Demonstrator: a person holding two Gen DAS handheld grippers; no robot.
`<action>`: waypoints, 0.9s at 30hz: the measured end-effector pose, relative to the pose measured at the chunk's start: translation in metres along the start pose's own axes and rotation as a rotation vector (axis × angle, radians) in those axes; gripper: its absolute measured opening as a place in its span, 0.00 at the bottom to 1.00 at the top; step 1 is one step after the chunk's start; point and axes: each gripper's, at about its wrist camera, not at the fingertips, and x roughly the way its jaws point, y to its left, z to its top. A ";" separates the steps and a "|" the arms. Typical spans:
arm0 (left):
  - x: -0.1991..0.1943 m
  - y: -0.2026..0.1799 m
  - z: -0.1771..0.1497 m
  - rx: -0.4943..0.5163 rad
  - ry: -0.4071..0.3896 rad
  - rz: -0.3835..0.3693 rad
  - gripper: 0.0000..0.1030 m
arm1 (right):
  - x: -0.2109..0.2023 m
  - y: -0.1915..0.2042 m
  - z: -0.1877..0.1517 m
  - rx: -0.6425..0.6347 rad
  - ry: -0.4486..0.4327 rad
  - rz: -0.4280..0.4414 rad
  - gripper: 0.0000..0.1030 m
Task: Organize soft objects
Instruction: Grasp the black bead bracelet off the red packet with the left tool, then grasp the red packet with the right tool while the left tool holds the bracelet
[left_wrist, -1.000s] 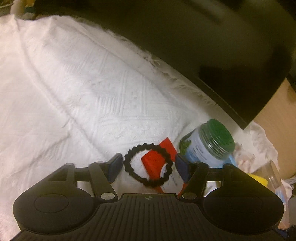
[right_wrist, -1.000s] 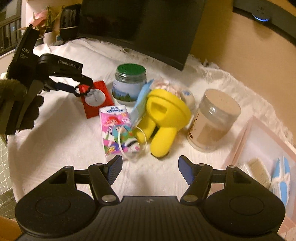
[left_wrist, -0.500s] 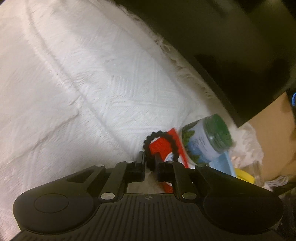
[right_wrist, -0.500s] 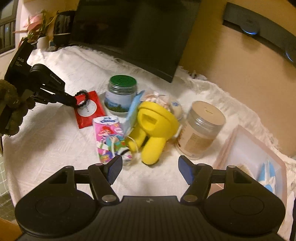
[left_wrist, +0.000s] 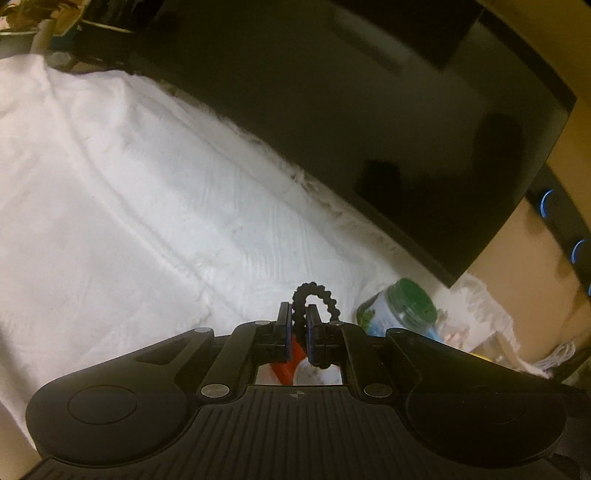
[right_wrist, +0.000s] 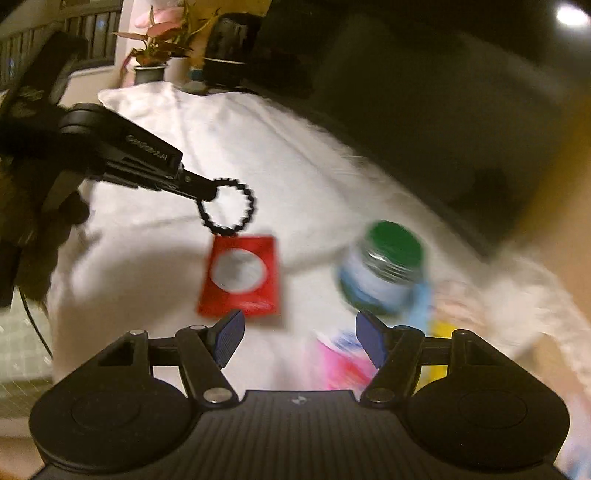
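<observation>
Black hair tie (right_wrist: 232, 206) now lifted clear of red packet (right_wrist: 242, 277), pinched in left gripper (left_wrist: 296, 308), right gripper (right_wrist: 295, 332) spread, empty, swinging closer — first soft item probably secured.

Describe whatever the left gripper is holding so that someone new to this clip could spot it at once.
Start at the white cloth and find the red packet with a pale round window, left of the green-lidded jar. Just above the packet, the left gripper pinches a black ring. It is the only thing lifted off the cloth, a thin hoop with a bumpy, toothed edge.
</observation>
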 end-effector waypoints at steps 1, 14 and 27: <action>-0.002 0.003 0.001 0.003 -0.005 -0.001 0.09 | 0.008 0.003 0.006 0.015 0.002 0.027 0.66; -0.020 0.040 -0.012 -0.032 -0.011 0.067 0.09 | 0.105 0.010 0.021 0.156 0.124 0.189 0.67; -0.008 0.039 -0.003 -0.021 -0.019 0.075 0.09 | 0.099 0.045 0.028 -0.187 0.067 0.081 0.68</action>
